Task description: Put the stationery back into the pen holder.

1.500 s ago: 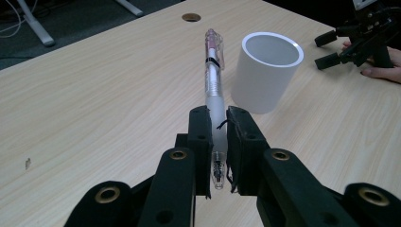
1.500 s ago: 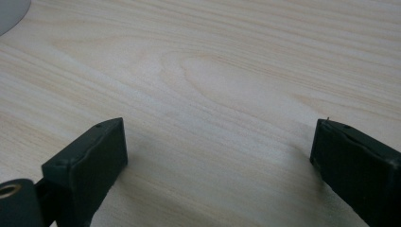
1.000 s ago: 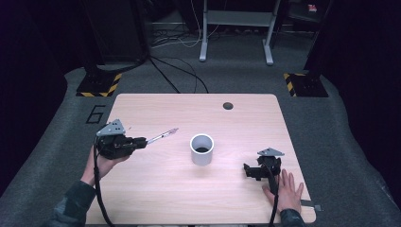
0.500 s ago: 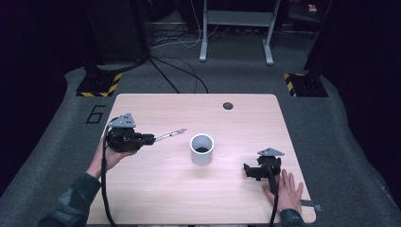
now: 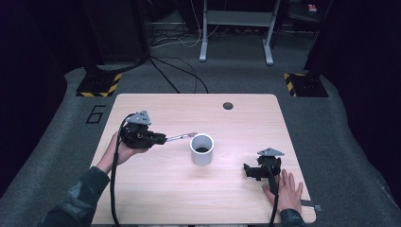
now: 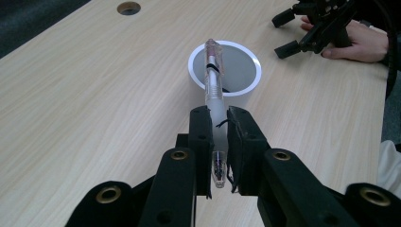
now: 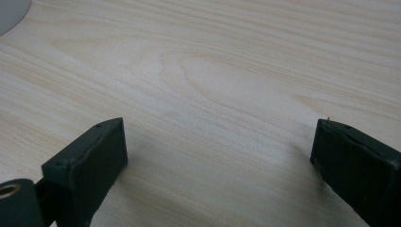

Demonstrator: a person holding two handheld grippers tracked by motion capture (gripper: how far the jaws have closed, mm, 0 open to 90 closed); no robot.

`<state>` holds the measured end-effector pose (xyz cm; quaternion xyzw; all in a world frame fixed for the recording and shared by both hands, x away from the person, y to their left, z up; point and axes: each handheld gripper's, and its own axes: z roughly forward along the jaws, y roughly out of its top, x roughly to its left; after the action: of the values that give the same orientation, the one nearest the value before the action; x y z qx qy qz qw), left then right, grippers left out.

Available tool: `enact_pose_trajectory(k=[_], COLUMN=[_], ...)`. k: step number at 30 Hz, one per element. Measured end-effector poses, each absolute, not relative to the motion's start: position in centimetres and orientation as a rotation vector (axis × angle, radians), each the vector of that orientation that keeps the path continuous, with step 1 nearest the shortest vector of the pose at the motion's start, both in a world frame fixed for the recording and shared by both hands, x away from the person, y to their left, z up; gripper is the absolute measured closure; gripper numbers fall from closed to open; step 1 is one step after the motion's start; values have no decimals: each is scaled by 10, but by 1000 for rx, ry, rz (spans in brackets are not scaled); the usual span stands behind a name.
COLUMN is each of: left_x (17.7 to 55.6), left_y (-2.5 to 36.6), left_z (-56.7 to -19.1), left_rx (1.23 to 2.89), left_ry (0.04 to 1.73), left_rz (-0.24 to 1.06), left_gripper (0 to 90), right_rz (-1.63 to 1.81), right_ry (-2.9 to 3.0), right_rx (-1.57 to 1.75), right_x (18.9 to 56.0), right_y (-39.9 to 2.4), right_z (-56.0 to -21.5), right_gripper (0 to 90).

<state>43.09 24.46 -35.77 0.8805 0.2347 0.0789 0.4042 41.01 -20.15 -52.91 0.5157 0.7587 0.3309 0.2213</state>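
The left gripper (image 6: 216,124) pinches a clear pen (image 6: 213,80) whose far end reaches the white cup (image 6: 225,68) ahead, while the right gripper (image 7: 220,156) rests wide open on the table (image 7: 213,71).

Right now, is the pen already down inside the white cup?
No. The pen is clamped near level in the left gripper, its far end only reaching over the rim of the cup.

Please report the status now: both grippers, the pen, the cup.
Left gripper shut on pen, tip near white cup rim. Right gripper open, resting on table. Nothing between pen and cup.
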Motion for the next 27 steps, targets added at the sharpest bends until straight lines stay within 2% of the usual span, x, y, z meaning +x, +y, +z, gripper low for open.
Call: enact_pose_trajectory(k=[27], left_x=[453], left_y=[205], left_z=[-374], left_rx=[2338], left_ry=[604], left_rz=[112], left_gripper=[809], right_rz=[918], right_ry=[2095], right_rx=[1425], right_x=[410], right_y=[-201], right_z=[-529], right_gripper=[40])
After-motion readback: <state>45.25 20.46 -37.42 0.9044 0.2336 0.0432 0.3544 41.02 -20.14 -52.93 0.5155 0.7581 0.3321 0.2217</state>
